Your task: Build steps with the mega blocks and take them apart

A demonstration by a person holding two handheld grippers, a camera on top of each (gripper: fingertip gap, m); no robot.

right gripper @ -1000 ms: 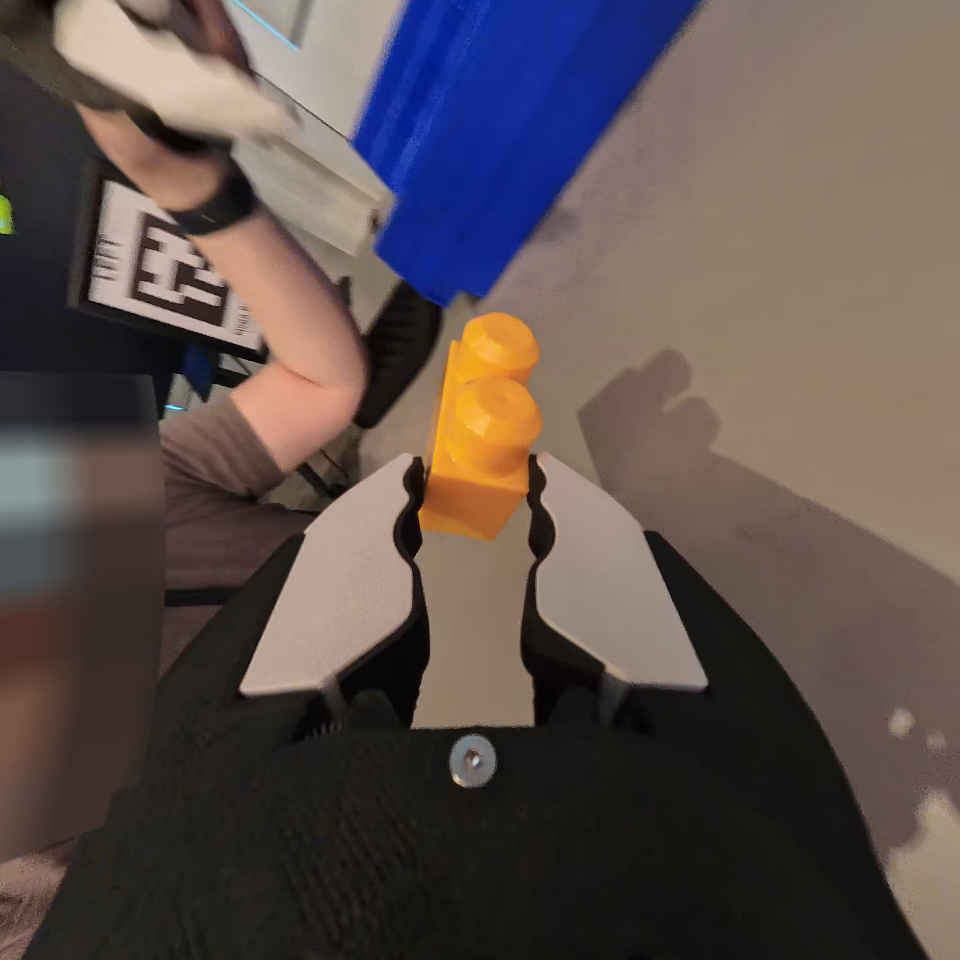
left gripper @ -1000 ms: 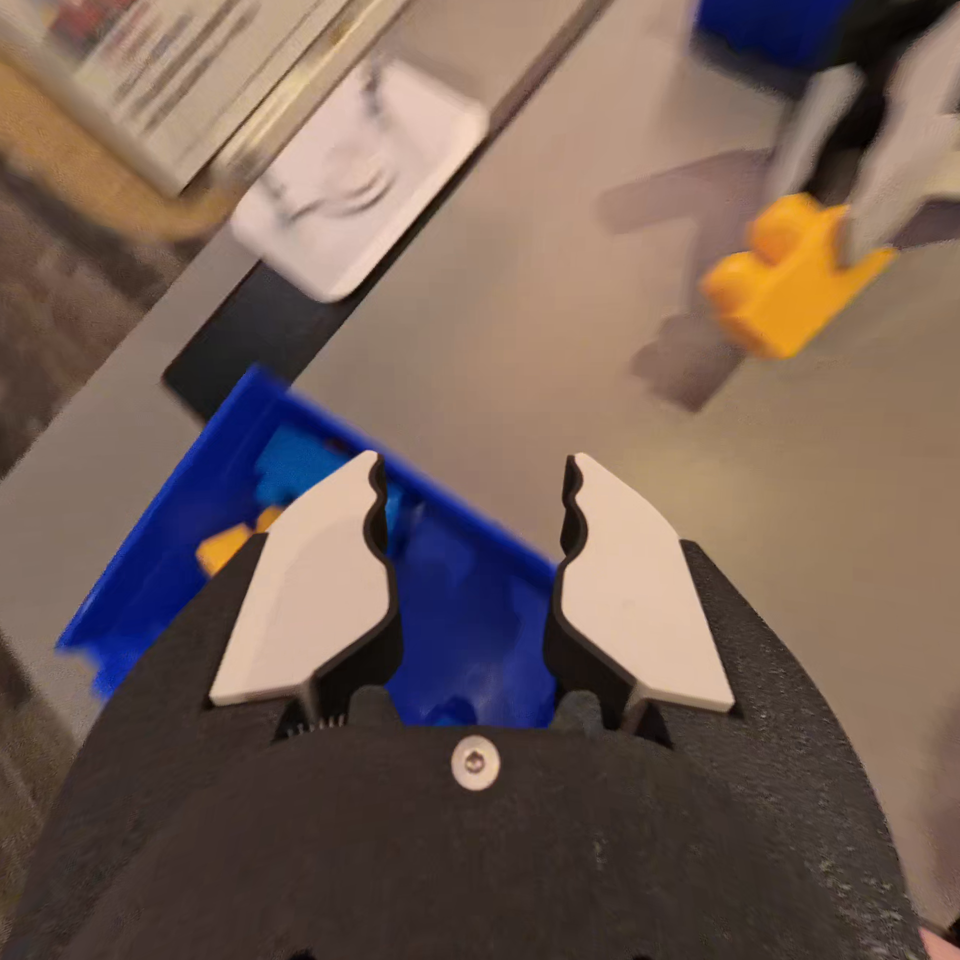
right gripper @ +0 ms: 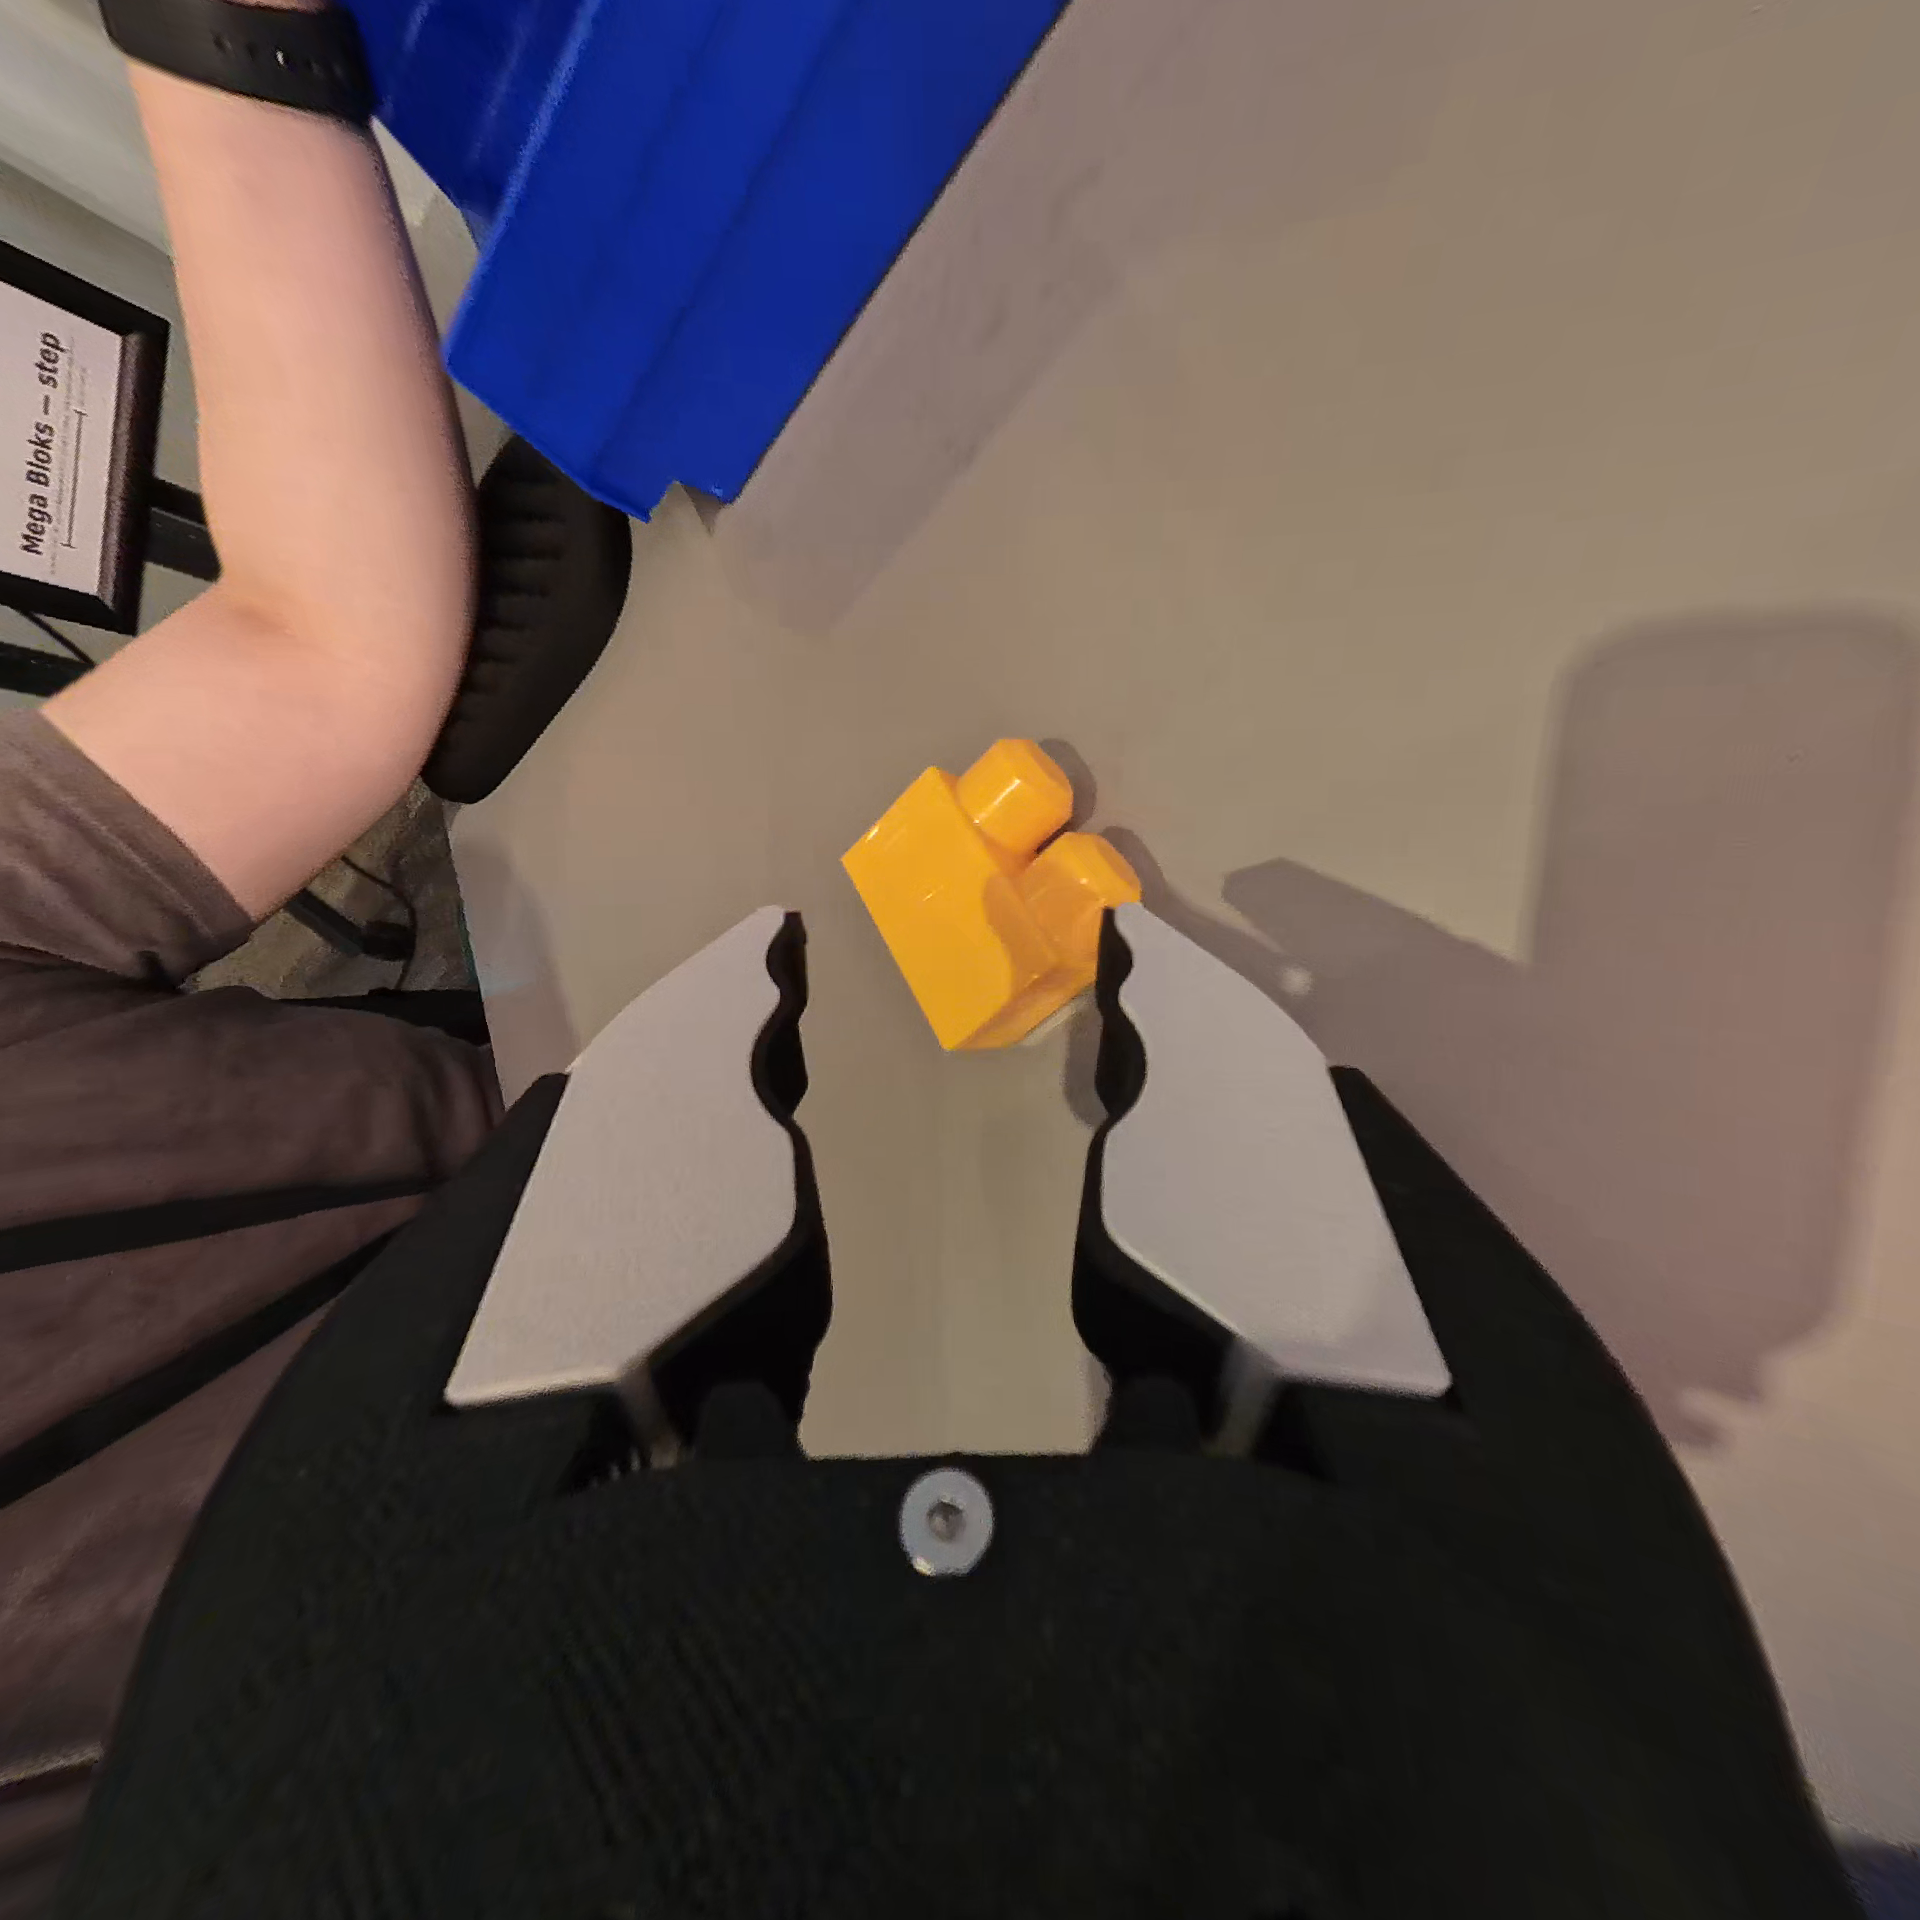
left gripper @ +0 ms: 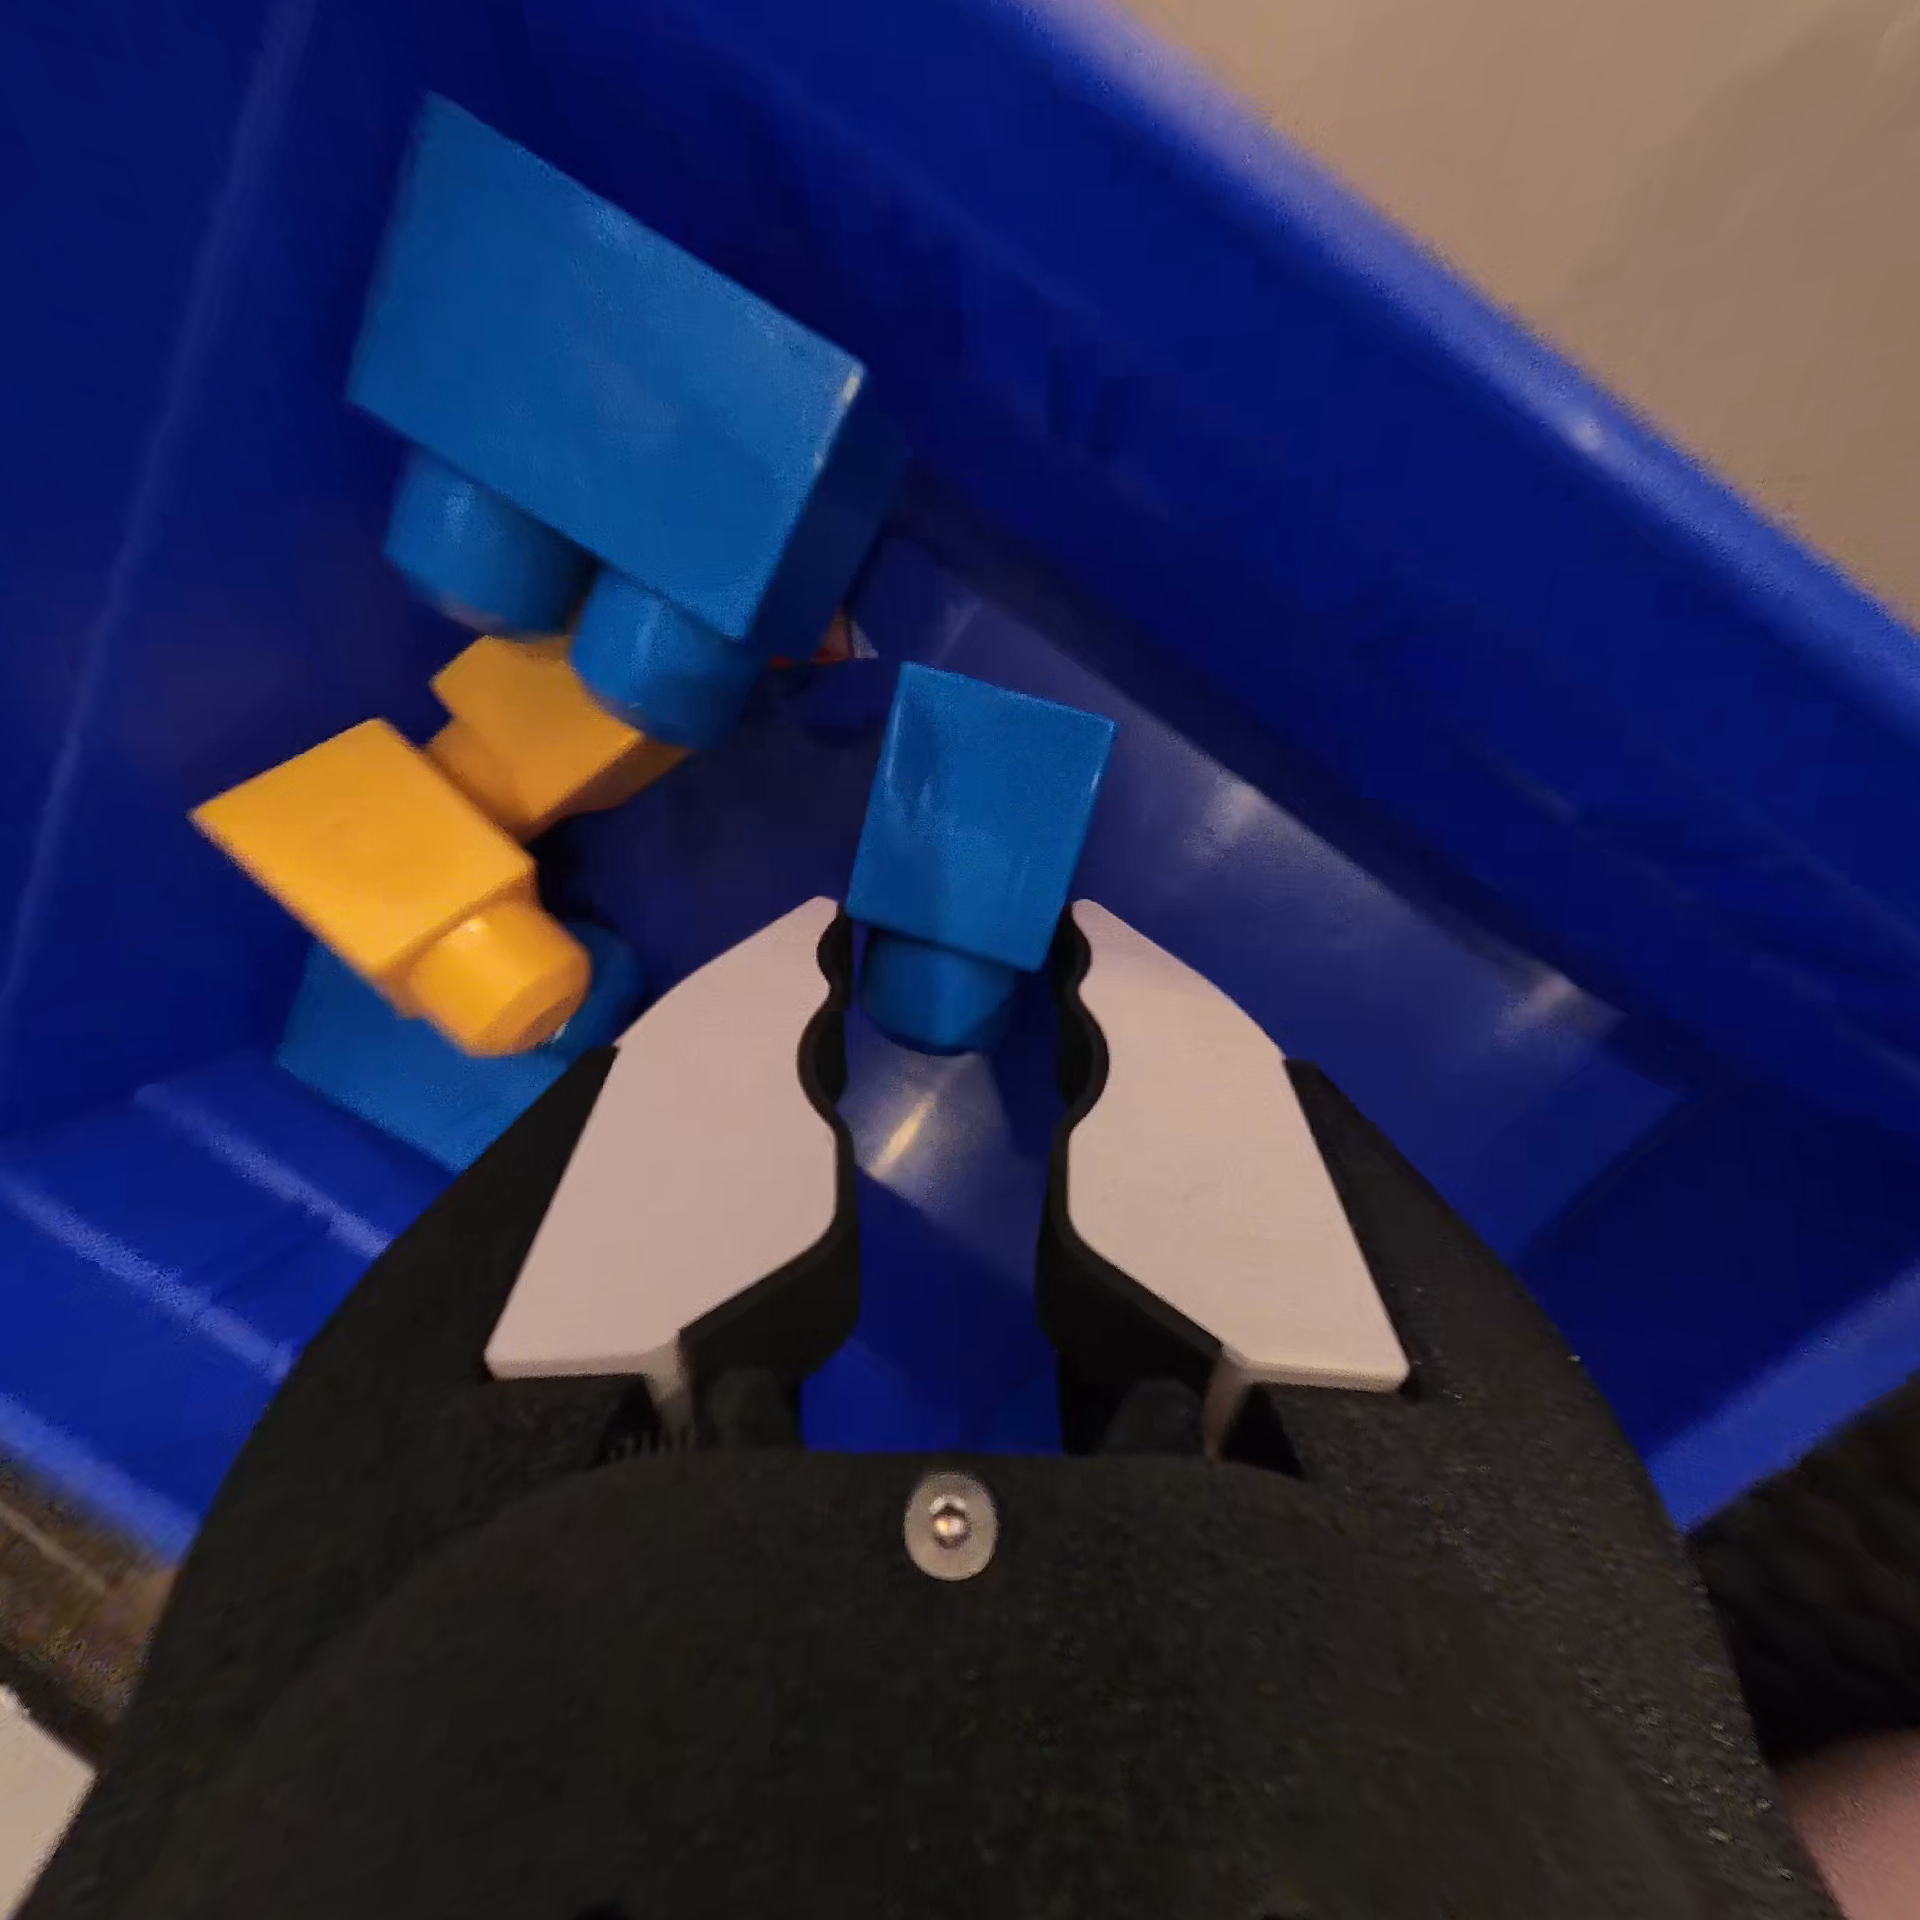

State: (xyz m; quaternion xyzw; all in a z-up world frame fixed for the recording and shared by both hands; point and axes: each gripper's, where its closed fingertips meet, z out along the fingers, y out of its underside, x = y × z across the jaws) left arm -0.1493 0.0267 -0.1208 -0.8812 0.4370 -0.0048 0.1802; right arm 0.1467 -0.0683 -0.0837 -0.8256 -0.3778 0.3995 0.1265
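Observation:
In the left wrist view my left gripper (left gripper: 954,914) is down inside the blue bin (left gripper: 1351,520). Its fingers are closed on the sides of a small one-stud blue block (left gripper: 977,810), at the stud end. A larger blue block (left gripper: 603,364), two yellow blocks (left gripper: 374,862) and another blue block (left gripper: 416,1091) lie to its left in the bin. In the right wrist view my right gripper (right gripper: 951,920) is open. A two-stud yellow block (right gripper: 966,914) lies tipped on the table just past its tips, close to the right fingertip (right gripper: 1127,935).
The grey table (right gripper: 1351,416) stretches right of the yellow block. The bin's outer wall (right gripper: 675,260) stands at the upper left of the right wrist view. A person's forearm (right gripper: 312,520), a black armrest (right gripper: 530,623) and a framed sign (right gripper: 62,457) are off the table's left edge. Spacing between my two grippers at the tips: around 30 cm.
My left gripper went down into the bin and closed on the small blue block. My right gripper opened and the yellow block it held now lies tipped on the table.

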